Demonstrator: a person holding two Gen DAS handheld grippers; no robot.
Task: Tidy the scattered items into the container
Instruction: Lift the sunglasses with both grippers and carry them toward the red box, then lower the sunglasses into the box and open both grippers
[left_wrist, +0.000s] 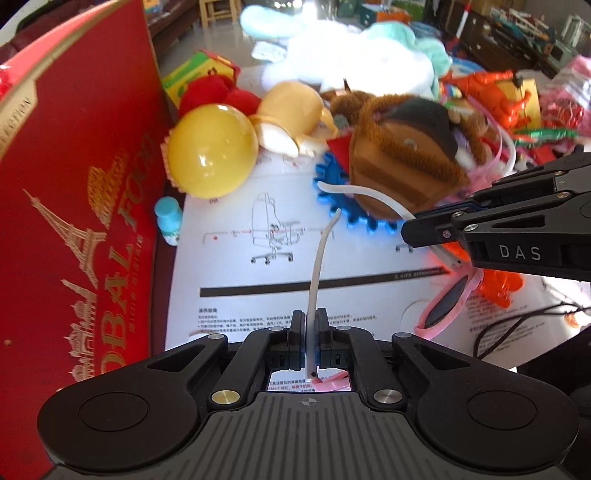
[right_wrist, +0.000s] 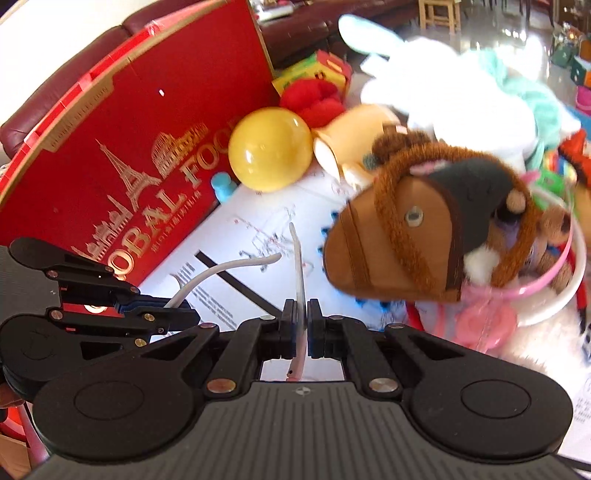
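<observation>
left gripper (left_wrist: 309, 328) clamped on one white arm (left_wrist: 317, 266) of the pink glasses (left_wrist: 445, 304), right gripper (right_wrist: 302, 325) pinching the other arm (right_wrist: 300, 273) (both tight), red box (left_wrist: 74, 221) alongside, plush horse (right_wrist: 417, 229) behind

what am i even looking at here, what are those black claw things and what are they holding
Each black claw is a hand-held grasping tool with a camera on it looking along its fingers. One picture is from the left tool, the other from the right tool. Both are shut on the thin white arms of a pair of pink sunglasses, one arm each. Below lies an instruction sheet, with a yellow ball, a brown plush horse head and other toys. The red box stands beside them.
</observation>
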